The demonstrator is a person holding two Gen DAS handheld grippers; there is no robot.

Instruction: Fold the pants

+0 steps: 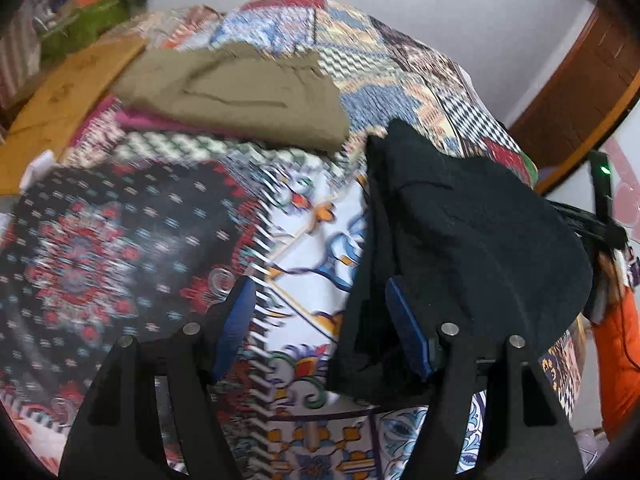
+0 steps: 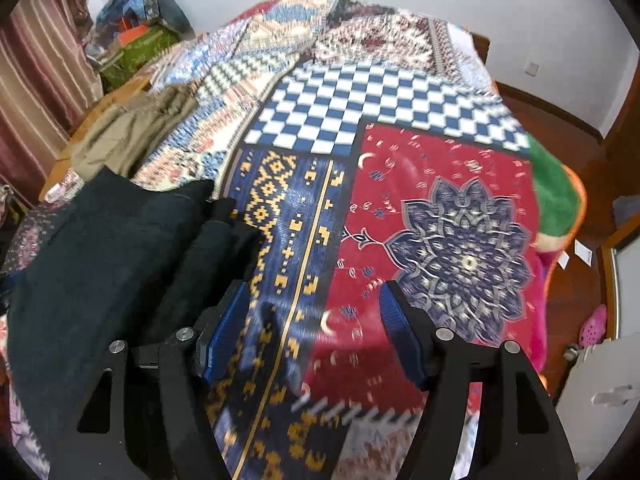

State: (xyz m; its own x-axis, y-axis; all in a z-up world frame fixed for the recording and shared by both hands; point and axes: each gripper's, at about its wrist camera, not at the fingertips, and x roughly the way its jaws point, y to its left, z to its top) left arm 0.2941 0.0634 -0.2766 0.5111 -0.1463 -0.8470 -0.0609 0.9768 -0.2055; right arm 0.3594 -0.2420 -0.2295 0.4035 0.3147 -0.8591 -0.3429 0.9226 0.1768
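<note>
The black pants (image 1: 460, 240) lie folded on the patterned bedspread (image 1: 120, 248). In the left wrist view they sit at the right and drape over the right finger. My left gripper (image 1: 320, 292) is open and holds nothing. In the right wrist view the black pants (image 2: 108, 256) lie at the left, beside the left finger. My right gripper (image 2: 314, 294) is open and empty over the bedspread (image 2: 400, 208). Folded khaki pants (image 1: 240, 96) lie at the far side of the bed; they also show in the right wrist view (image 2: 132, 128).
A wooden board or bed edge (image 1: 60, 100) is at the left. A pile of bags and clothes (image 2: 136, 28) stands by the curtain (image 2: 36, 80). A wooden door (image 1: 580, 76) is at the right. Floor with pink slippers (image 2: 594, 322) lies beyond the bed's right edge.
</note>
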